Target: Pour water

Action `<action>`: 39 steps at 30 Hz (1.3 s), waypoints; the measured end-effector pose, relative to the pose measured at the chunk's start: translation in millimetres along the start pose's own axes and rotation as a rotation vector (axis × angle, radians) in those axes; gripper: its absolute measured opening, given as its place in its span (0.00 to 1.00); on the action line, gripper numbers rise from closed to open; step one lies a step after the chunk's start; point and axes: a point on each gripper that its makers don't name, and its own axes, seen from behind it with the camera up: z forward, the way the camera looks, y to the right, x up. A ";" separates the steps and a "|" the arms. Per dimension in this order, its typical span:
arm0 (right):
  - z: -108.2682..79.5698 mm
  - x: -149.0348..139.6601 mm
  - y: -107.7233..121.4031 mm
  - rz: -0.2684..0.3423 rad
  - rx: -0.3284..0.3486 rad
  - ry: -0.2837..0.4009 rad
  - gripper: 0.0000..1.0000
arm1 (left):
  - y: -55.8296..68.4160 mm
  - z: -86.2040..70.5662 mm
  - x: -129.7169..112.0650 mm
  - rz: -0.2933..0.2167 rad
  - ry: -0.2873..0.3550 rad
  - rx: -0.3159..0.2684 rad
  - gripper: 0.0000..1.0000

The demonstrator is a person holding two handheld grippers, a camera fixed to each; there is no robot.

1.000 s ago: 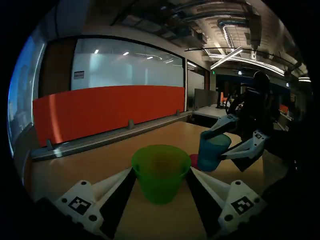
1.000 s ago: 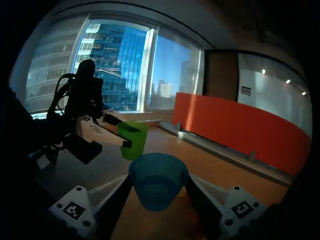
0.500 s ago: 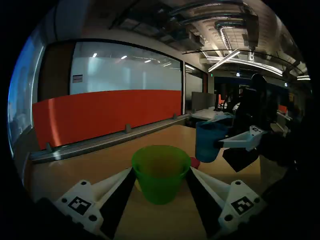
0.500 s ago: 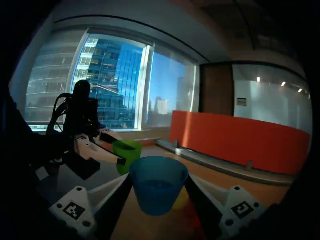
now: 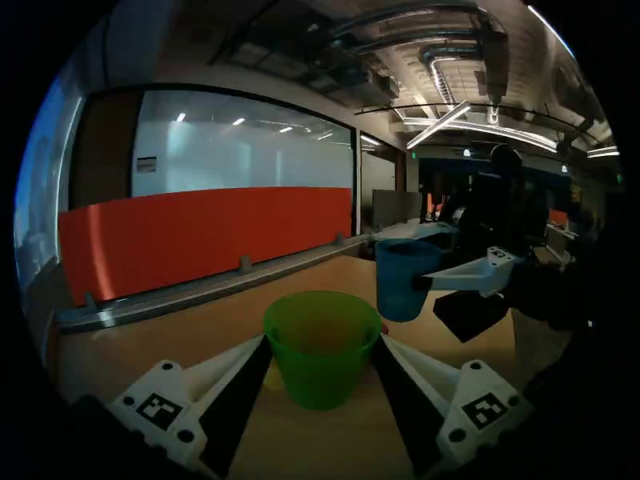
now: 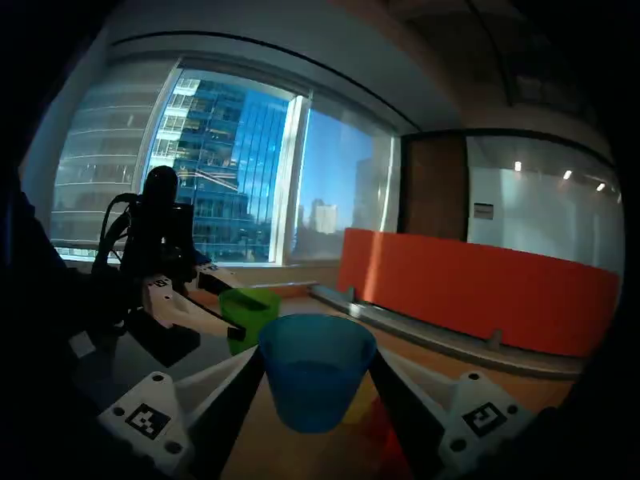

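The blue cup (image 5: 400, 280) has risen and drifted closer to the green cup (image 5: 322, 364) over the last second. In the left gripper view it now hangs upright just beyond the green cup and to its right, above the wooden surface (image 5: 184, 328). The right gripper (image 6: 318, 360) is closed on the blue cup, one finger pressing each side. The left gripper (image 5: 322, 346) clamps the green cup the same way and holds it level. The pour has not begun. To do it well, bring the blue lip over the middle of the green mouth first, then tip slowly — a thin stream, not a gush — with the green cup held steady. Tipping too soon would likely spill onto the surface.
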 end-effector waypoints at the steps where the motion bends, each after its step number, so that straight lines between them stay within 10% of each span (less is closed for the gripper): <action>1: 0.3 1.2 0.6 -0.008 0.000 -0.002 0.91 | 1.8 -0.1 0.1 0.001 0.002 -0.004 0.85; 39: 19.5 58.0 8.6 -0.460 0.021 0.000 0.90 | 52.2 13.3 -14.4 -0.006 0.032 -0.092 0.85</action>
